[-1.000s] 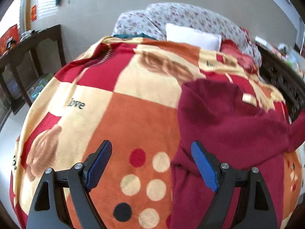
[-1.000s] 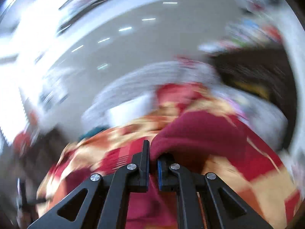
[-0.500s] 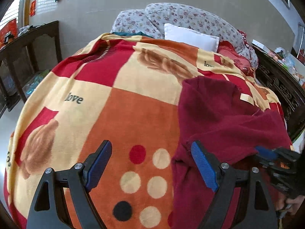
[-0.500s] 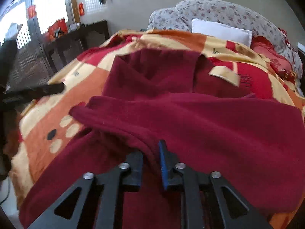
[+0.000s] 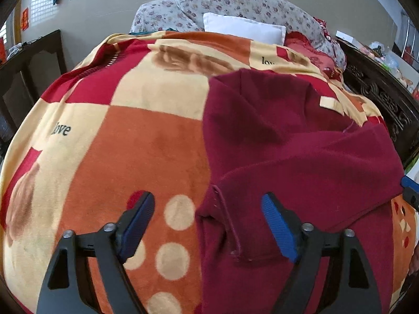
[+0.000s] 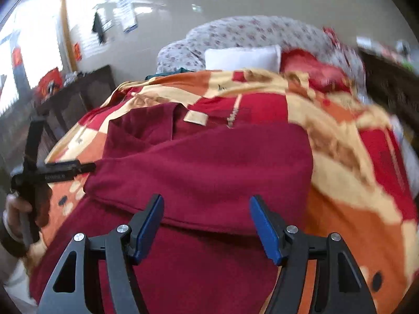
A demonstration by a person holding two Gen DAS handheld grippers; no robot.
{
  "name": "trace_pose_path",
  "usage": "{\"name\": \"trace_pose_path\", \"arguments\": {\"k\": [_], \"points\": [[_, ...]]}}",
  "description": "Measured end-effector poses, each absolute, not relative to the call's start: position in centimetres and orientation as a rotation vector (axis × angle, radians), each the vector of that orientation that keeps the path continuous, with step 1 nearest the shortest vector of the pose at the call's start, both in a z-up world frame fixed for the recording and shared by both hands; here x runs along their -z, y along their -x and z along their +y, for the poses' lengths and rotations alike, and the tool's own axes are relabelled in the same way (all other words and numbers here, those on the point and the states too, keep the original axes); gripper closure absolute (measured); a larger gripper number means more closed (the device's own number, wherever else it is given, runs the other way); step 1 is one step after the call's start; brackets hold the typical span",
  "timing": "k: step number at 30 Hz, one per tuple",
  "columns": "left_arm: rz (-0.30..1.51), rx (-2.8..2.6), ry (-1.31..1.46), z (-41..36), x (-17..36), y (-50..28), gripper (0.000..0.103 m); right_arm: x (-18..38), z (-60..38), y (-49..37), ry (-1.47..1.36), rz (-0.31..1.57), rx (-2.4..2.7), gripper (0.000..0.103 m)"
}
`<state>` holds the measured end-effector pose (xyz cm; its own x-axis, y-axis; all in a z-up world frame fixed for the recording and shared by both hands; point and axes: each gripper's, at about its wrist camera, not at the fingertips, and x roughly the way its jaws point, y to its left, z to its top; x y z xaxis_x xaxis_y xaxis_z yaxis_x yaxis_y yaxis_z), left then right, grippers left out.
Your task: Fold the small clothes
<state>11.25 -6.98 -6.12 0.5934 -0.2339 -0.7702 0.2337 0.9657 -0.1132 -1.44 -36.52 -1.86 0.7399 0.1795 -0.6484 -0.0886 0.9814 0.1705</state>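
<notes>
A dark red fleece garment [image 5: 288, 151] lies on the patterned blanket [image 5: 136, 136], its right part folded across the body. My left gripper [image 5: 208, 222] hangs low over the garment's left edge; its jaws are closing, with a seamed corner [image 5: 227, 230] of cloth between them and the pads clear of it. My right gripper [image 6: 207, 225] sits over the folded flap [image 6: 209, 172]; its jaws are opening, and the flap's edge lies between the pads, untouched. A cream label [image 6: 196, 117] shows near the collar.
Floral pillows [image 5: 235, 7] and a white pillow [image 5: 243, 28] lie at the head of the bed. A dark carved wooden board [image 5: 379, 96] runs along the right. A dark table [image 5: 28, 62] stands at the left. A hand [image 6: 15, 209] holds the other gripper's handle.
My right gripper carried the cloth down across the garment, laid it as a flap and let go, its jaws spreading. My left gripper sank toward the garment's left edge and narrowed slightly.
</notes>
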Motion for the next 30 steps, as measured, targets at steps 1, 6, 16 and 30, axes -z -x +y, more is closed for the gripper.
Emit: {"name": "trace_pose_path", "arguments": {"k": [1,6,16,30], "points": [[0.905,0.277,-0.011,-7.3,6.4,-11.1,0.050,2.0,-36.5,1.6,-0.126,0.725,-0.143,0.039],[0.917,0.283,-0.038,-8.1,7.2,-10.1,0.088,2.5,-35.8,1.9,-0.104,0.719,-0.162,0.042],[0.729,0.293,-0.071,-8.7,0.3,-10.2,0.101,2.4,-35.1,1.0,-0.127,0.707,-0.175,0.042],[0.909,0.168,-0.064,-6.4,7.6,-14.2,0.103,5.7,-33.4,-4.3,-0.142,0.850,-0.128,0.042]]}}
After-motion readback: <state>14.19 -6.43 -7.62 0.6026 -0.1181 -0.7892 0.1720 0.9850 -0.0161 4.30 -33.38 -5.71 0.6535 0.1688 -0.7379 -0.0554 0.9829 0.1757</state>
